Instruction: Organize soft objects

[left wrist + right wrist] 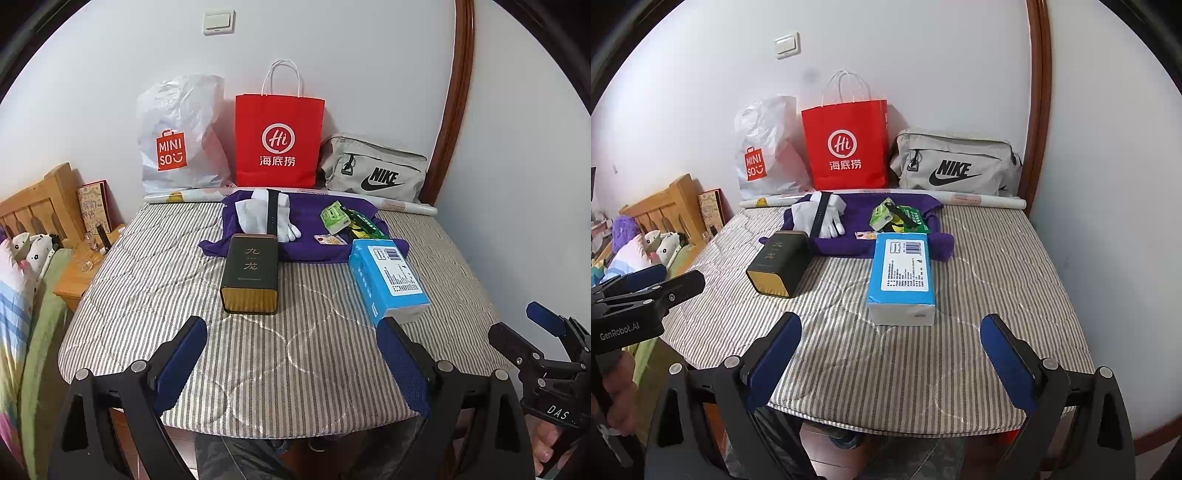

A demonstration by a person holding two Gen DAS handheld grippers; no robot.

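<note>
A purple cloth lies at the back of the striped table. White gloves with a black strap across them lie on it, beside green snack packets. A blue tissue pack and a dark box with gold ends lie in front. My left gripper is open and empty over the near edge. My right gripper is open and empty, just short of the tissue pack.
Against the wall stand a white Miniso bag, a red paper bag and a grey Nike bag. A rolled poster lies behind the cloth. A wooden nightstand and a bed stand at left.
</note>
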